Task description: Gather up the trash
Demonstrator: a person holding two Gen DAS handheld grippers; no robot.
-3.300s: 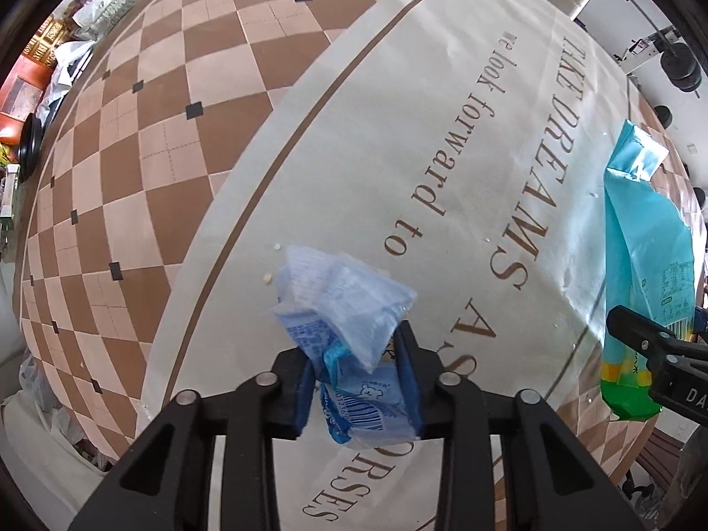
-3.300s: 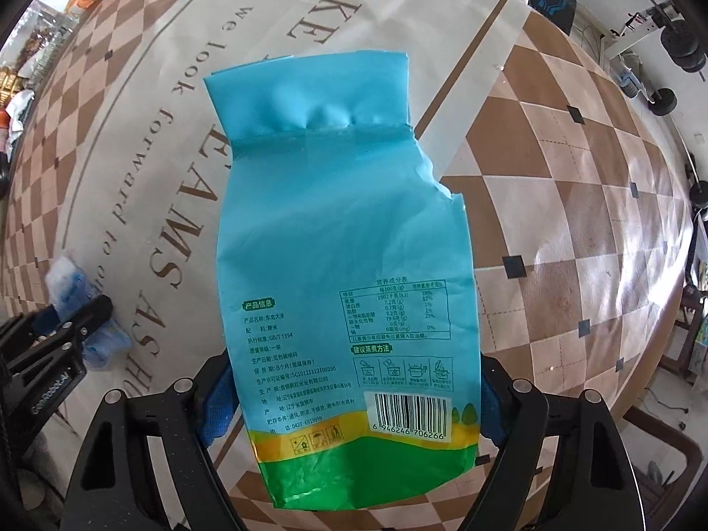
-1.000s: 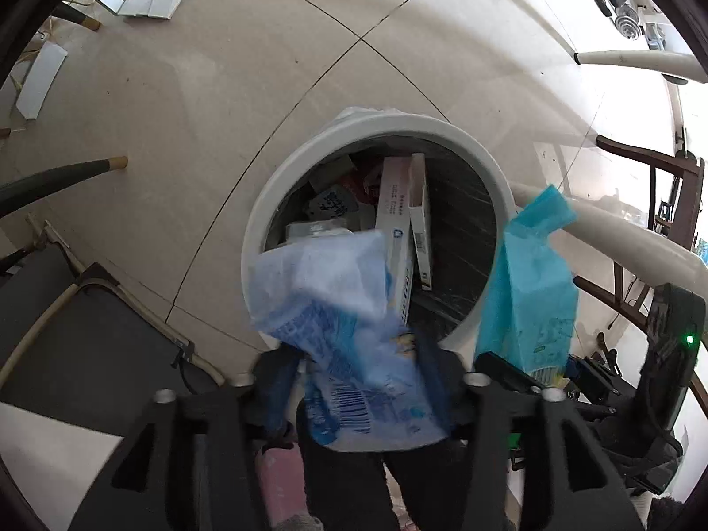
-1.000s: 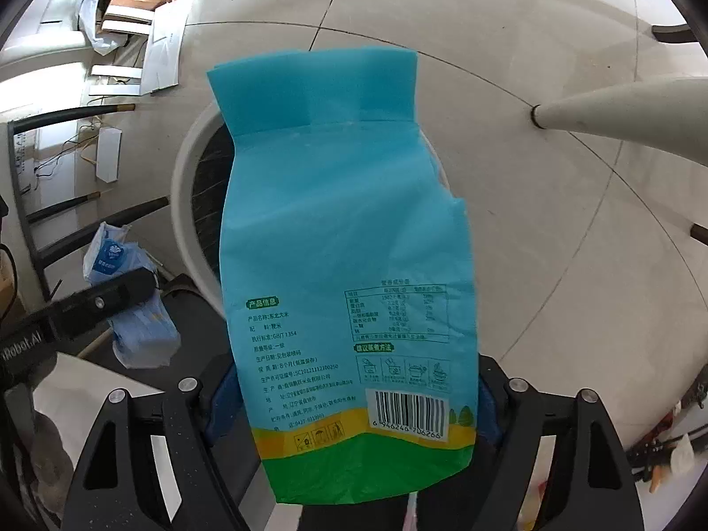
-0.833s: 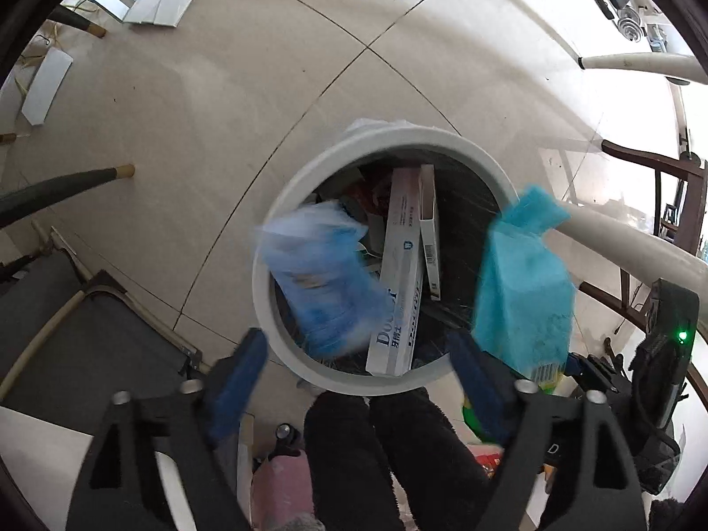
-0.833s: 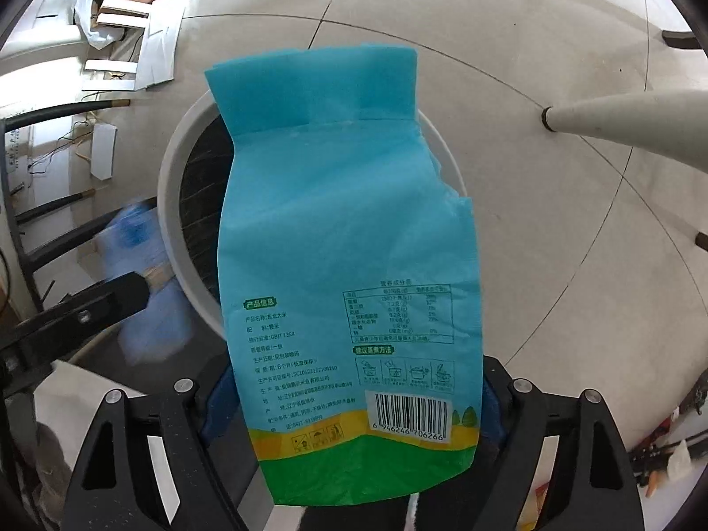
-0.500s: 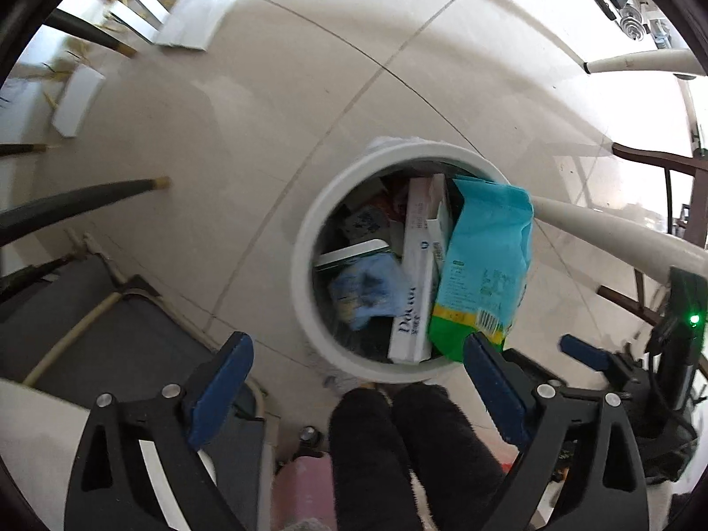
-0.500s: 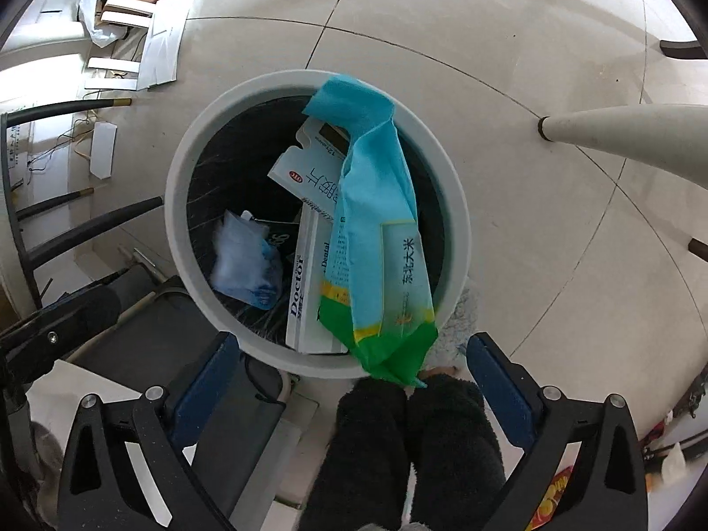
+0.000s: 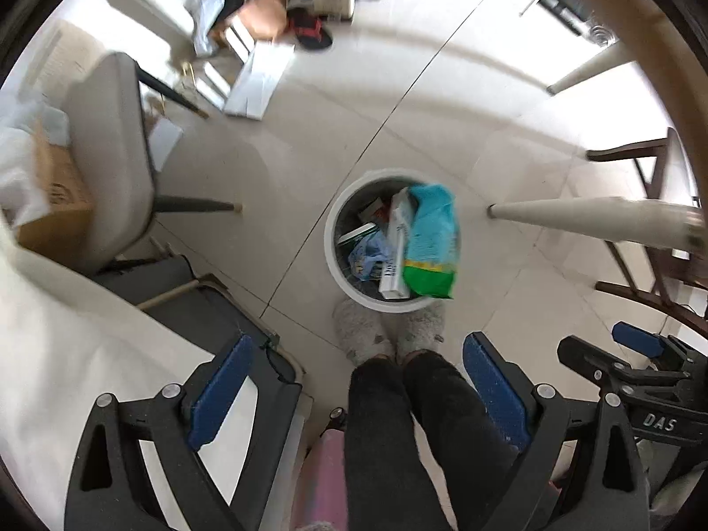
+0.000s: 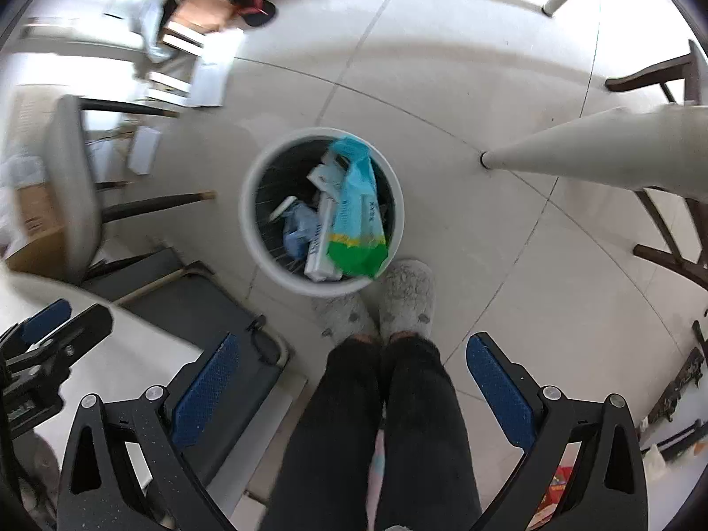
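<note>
A round white trash bin (image 9: 331, 239) (image 10: 250, 230) stands on the tiled floor far below both grippers. The teal and green bag (image 9: 430, 243) (image 10: 356, 225) lies in it against the near rim. The crumpled blue wrapper (image 9: 366, 255) (image 10: 297, 226) lies inside beside a long white box (image 9: 394, 256) (image 10: 319, 243). My left gripper (image 9: 358, 391) is open and empty, high above the bin. My right gripper (image 10: 352, 387) is open and empty, also high above it; it shows at the right edge of the left wrist view (image 9: 637, 354).
The person's legs and grey fuzzy slippers (image 9: 389, 332) (image 10: 376, 305) stand just before the bin. A grey chair (image 9: 110, 168) (image 10: 75, 186) and cardboard boxes are at the left, a white table leg (image 9: 588, 221) (image 10: 588, 155) and dark wooden chairs (image 10: 663, 230) at the right.
Both grippers opened over the bin; the blue wrapper and then the teal bag dropped in. Both grippers have since risen, so the bin looks smaller and farther.
</note>
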